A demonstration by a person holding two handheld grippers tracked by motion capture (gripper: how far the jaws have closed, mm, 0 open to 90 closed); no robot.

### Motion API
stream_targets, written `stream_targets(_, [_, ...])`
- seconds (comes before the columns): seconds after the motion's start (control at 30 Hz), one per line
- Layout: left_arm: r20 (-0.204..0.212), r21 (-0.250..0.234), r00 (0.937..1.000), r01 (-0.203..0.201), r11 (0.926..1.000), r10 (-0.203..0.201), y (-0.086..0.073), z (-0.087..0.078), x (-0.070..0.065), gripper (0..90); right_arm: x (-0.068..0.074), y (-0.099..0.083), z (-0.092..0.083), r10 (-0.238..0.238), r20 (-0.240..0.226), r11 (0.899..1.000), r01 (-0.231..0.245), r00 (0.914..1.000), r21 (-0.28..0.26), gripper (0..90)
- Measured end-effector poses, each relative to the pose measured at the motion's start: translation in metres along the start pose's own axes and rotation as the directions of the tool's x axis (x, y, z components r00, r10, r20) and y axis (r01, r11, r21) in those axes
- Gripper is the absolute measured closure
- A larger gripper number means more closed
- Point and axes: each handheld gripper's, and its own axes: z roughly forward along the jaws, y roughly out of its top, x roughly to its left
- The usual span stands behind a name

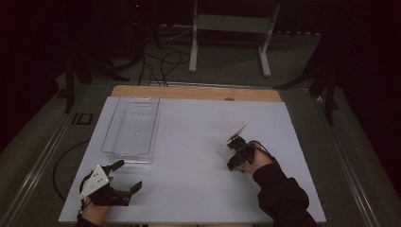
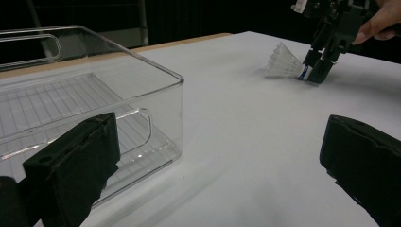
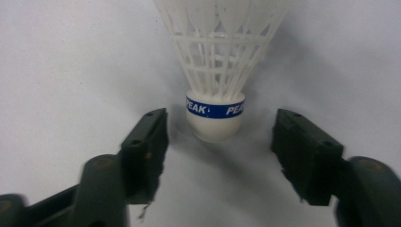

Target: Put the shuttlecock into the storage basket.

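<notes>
The white table [image 1: 189, 189] carries all items. A clear plastic bin [image 1: 132, 125] sits just ahead of the left gripper [image 1: 125, 175], with its near corner close beside that gripper's left jaw in the left gripper view. The left gripper rests near the table's front edge, jaws spread wide with nothing between them. The right gripper [image 3: 220, 142] is held well to the right of the left one, tips angled down at the table. Its jaws stand apart, one on either side of the cork end of the shuttlecock [image 3: 217, 71], with a visible gap on both sides. The shuttlecock lies on the table directly ahead of the right gripper, cork toward the jaws, white skirt pointing away. A blue band marked PEAK rings the cork.
</notes>
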Motion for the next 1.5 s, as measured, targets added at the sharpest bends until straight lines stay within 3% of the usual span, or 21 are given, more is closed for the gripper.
stream_targets(0.1, [0.001,0.001,1.0,0.001,1.0,-0.001,0.0,0.0,0.0,0.2,0.0,0.002,0.001,-0.003,0.01,1.0,0.003,1.0,0.009,45.9])
stream_targets(0.33, [0.005,0.003,1.0,0.001,1.0,-0.001,0.0,0.0,0.0,0.2,0.001,0.005,0.001,-0.003,0.018,1.0,0.002,0.9998,0.011,49.1])
stream_targets(0.53, [0.006,0.003,1.0,0.002,1.0,-0.002,0.0,0.0,0.0,0.2,0.003,0.007,0.001,-0.023,0.026,1.0,0.023,0.9994,0.013,57.2])
stream_targets(0.57, [0.006,0.002,1.0,0.002,1.0,-0.002,0.0,0.0,0.0,0.2,0.004,0.008,0.001,-0.035,0.025,0.999,0.035,0.9991,0.015,64.0])
stream_targets(0.77, [0.005,0.001,1.0,0.003,1.0,-0.003,0.0,0.0,0.0,0.2,0.005,0.009,0.0,-0.049,0.022,0.999,0.048,0.9986,0.023,65.2])
stream_targets(1.03, [0.007,0.002,1.0,0.004,1.0,-0.004,0.0,0.0,0.0,0.2,0.009,0.007,-0.007,-0.108,0.013,0.994,0.107,0.9941,0.034,65.4])
stream_targets(1.27, [0.007,0.003,1.0,0.002,1.0,-0.002,0.0,0.001,0.0,0.1,0.019,0.002,-0.009,-0.189,0.008,0.981,0.189,0.9819,0.045,65.5])
stream_targets(1.5, [0.007,0.007,1.0,0.003,1.0,-0.003,0.0,0.001,0.0,0.1,0.019,-0.005,-0.013,-0.272,-0.028,0.962,0.272,0.9619,0.02,65.5])
